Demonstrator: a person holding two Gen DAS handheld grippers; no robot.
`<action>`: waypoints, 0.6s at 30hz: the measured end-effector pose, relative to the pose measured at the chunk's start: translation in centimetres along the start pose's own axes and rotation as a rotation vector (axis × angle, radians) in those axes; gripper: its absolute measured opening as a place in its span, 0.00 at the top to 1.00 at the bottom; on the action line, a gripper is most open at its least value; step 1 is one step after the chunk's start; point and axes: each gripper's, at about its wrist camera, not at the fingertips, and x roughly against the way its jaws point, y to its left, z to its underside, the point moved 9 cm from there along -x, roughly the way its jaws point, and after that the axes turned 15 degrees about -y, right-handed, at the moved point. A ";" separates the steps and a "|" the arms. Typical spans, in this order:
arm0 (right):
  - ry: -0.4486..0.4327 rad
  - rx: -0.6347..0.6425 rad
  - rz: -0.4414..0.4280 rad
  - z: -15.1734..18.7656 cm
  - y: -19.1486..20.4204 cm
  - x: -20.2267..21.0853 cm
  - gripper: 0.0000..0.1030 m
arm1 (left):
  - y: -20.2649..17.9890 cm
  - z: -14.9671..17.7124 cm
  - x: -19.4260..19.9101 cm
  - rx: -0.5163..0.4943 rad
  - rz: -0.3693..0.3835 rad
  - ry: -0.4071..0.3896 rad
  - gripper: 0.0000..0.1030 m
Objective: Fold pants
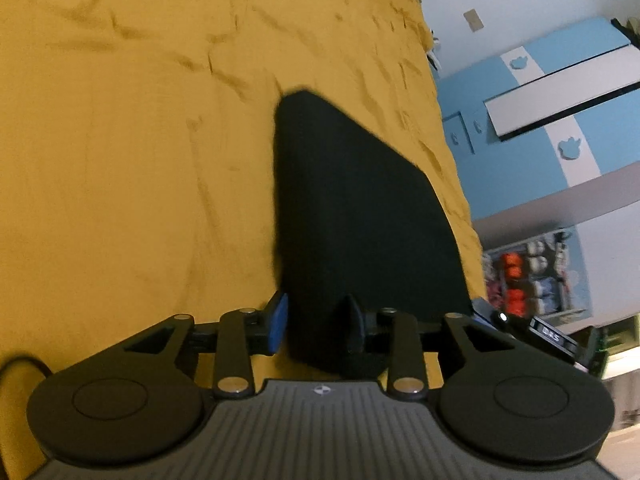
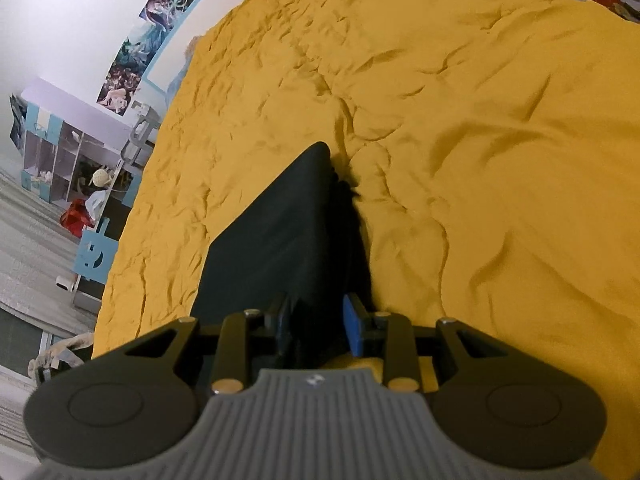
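The black pants hang stretched above a yellow bedspread. My left gripper is shut on the near edge of the pants, with cloth between its blue pads. In the right wrist view the pants run away from me to a point over the bedspread. My right gripper is shut on the near end of the pants. The far end of the pants touches or nears the bed; I cannot tell which.
The bed's edge runs along the right in the left wrist view, with a blue and white wardrobe and shelves beyond. In the right wrist view, shelves, posters and floor lie left of the bed.
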 end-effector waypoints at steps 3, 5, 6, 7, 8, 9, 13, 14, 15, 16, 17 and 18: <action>-0.006 0.002 -0.009 0.1 0.2 0.4 0.74 | 0.1 1.0 -0.7 0.010 0.004 0.031 0.59; 0.001 0.015 -0.011 0.3 0.4 0.2 0.77 | 0.4 1.5 -1.4 0.028 0.001 0.061 0.60; 0.010 0.021 -0.006 0.4 0.5 0.0 0.86 | 0.3 1.6 -1.6 0.042 0.000 0.080 0.62; 0.013 0.034 0.005 0.4 0.7 0.0 0.92 | 0.1 1.7 -1.6 0.043 0.009 0.095 0.79; 0.009 0.045 0.006 0.2 1.0 0.1 0.93 | -0.3 1.6 -1.4 0.027 0.016 0.100 0.90; -0.001 0.056 -0.003 -0.2 1.5 0.3 0.95 | -0.8 1.2 -1.1 0.012 0.014 0.089 0.91; -0.069 0.063 -0.038 -2.4 3.5 1.9 0.97 | -3.0 -0.9 0.5 0.054 0.084 0.036 0.96; -0.075 0.060 -0.034 -2.7 3.5 2.2 0.97 | -3.2 -1.3 0.8 0.063 0.093 0.031 0.96; -0.072 0.065 -0.021 -2.6 3.4 2.2 0.98 | -3.1 -1.3 0.8 0.070 0.084 0.040 0.96; -0.053 0.074 0.011 -2.1 2.8 1.9 0.98 | -2.6 -1.0 0.5 0.078 0.063 0.060 0.97; -0.034 0.081 0.037 -1.5 2.2 1.6 0.98 | -2.0 -0.4 -0.1 0.088 0.037 0.081 0.97; -0.015 0.088 0.064 -0.7 1.6 1.2 0.98 | -1.2 0.4 -0.6 0.094 0.008 0.102 0.97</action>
